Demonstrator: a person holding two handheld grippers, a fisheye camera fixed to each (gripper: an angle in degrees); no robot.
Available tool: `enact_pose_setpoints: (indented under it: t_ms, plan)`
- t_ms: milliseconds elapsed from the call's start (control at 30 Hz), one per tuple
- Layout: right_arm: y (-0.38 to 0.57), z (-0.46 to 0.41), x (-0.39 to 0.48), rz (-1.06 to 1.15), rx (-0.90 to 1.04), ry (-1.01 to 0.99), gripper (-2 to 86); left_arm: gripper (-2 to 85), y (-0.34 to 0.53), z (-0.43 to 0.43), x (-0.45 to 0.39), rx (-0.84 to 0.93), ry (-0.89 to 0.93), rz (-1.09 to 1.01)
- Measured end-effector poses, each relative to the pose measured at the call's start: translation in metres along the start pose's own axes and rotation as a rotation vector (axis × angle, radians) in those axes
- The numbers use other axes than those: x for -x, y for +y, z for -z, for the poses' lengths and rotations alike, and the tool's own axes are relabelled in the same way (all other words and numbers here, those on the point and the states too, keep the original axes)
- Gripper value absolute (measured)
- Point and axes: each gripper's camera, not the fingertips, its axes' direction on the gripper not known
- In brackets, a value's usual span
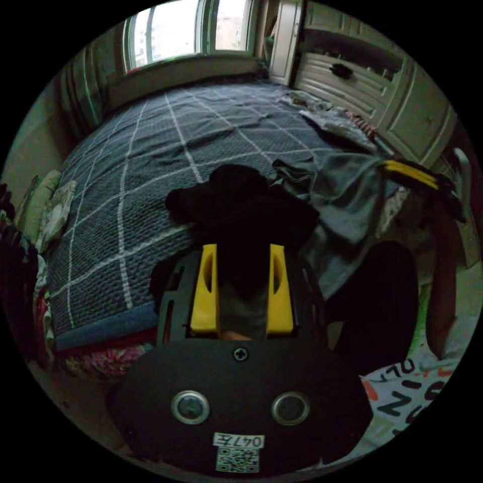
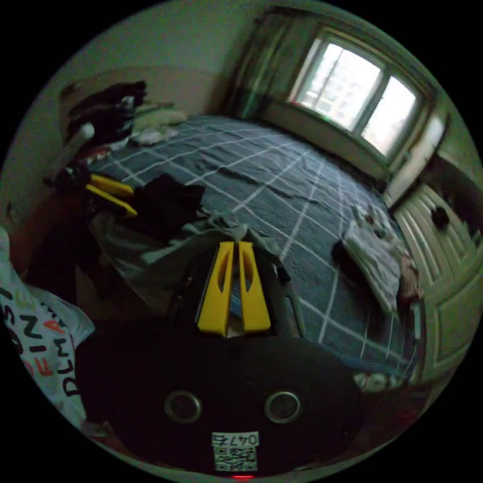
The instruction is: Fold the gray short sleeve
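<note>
Together, two grippers grip cloth on one bed: left gripper clamps one black garment, right gripper pinches one gray short sleeve.

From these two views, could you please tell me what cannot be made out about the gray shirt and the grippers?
- Left gripper view: dark cloth covers the left hand-held gripper jaw tips, hiding its grip.
- Right gripper view: the right hand-held gripper tips meet the gray shirt; dimness hides any pinch.
- Both views: bunching hides the shirt's sleeves.
</note>
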Motion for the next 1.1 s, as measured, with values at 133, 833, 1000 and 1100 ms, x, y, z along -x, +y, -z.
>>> enact_pose_setpoints:
  t_ms: [133,833,1000,1100]
  plan:
    - [0.078,0.025,-0.052,-0.288,0.033,-0.071,0.2,6.2,0.017,0.000,-0.009,-0.120,-0.074,-0.026]
    - [-0.063,0.007,0.061,0.120,-0.181,-0.319,11.9,-0.5,0.104,0.077,-0.090,-0.234,0.411,-0.501]
    - [-0.135,-0.044,0.088,0.236,-0.121,-0.180,13.6,-0.6,0.120,0.073,-0.105,-0.202,0.465,-0.518]
    - [-0.172,-0.074,0.095,0.272,-0.019,-0.306,15.5,-0.7,0.125,0.081,-0.104,-0.220,0.472,-0.525]
